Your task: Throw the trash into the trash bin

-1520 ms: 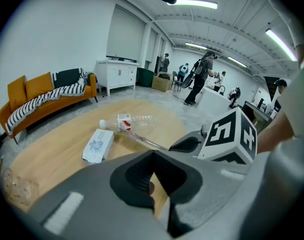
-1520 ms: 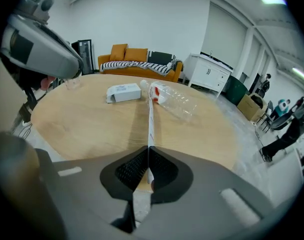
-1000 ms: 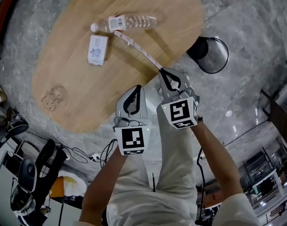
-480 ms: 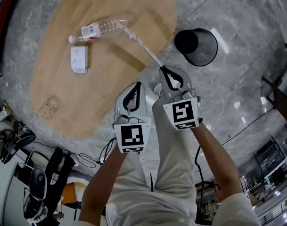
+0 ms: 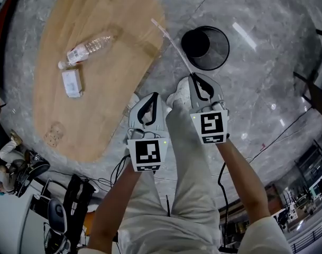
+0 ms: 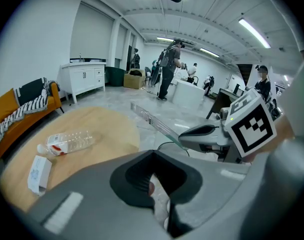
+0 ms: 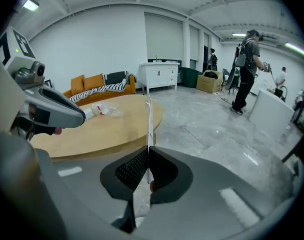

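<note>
A long, thin clear plastic strip (image 5: 172,44) sticks out from my right gripper (image 5: 194,77), which is shut on its near end. The strip's far end hangs over the floor between the wooden table (image 5: 113,15) and the black mesh trash bin (image 5: 219,49). In the right gripper view the strip (image 7: 149,119) stands edge-on between the pads of the right gripper (image 7: 148,153). My left gripper (image 5: 152,98) is beside it, shut and empty, over the floor by the table's edge. A clear bottle (image 5: 88,47) and a small white box (image 5: 72,82) lie on the table.
The bin stands on grey marble floor just right of the table. Cables and bags (image 5: 71,205) lie on the floor at the lower left. Several people (image 6: 169,69), a white cabinet (image 6: 84,79) and an orange sofa (image 6: 22,109) are farther off in the room.
Both grippers have swung right, away from the table and nearer the bin. The strip has come off the tabletop with the right gripper and no longer reaches the bottle.
</note>
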Motion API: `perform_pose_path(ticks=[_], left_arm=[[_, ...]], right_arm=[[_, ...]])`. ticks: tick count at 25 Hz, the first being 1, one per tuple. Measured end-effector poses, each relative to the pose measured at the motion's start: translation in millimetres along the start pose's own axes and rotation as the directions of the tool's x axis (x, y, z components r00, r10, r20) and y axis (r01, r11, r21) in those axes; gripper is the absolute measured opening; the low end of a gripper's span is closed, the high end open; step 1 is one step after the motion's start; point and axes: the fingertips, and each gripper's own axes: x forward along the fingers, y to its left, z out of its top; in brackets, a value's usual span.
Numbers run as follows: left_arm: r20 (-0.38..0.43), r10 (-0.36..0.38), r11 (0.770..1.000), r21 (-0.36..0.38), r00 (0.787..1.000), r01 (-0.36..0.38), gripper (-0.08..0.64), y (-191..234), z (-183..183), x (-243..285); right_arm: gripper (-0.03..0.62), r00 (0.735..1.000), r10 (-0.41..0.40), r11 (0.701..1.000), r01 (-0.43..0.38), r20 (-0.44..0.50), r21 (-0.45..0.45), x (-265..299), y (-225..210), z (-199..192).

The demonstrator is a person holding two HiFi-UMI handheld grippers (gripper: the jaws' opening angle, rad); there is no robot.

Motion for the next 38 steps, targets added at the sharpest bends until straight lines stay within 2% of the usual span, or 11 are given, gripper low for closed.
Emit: perform_pose_path(ticks=[9,17,34,38], left_arm=[[-0.050,-0.081,0.994,0.066,0.995,0.084,0.000,-51,8,41],[-0.085,-0.072,0.993,0.083,0.994,0.079,0.000,-69,-1,83],[-0.126,-0.090,0.992,0.080,0.988,0.101,0.000,-91,-30,156],[-0.124,-0.097,0.990,0.091,0.988,0.109,0.000,-92,-34,171]], right_arm=[[0.037,0.993,-0.095,0.991,0.101,-0.071,0.089,-12,-70,-50],[0.037,0.981,-0.111,0.983,0.132,-0.157,0.128,1,-112,-102],[0.037,0.947,-0.084,0.990,0.115,-0.311,0.083,41,-148,-192],[0.035,0.924,-0.081,0.992,0.109,-0.374,0.055,51,-154,-213]])
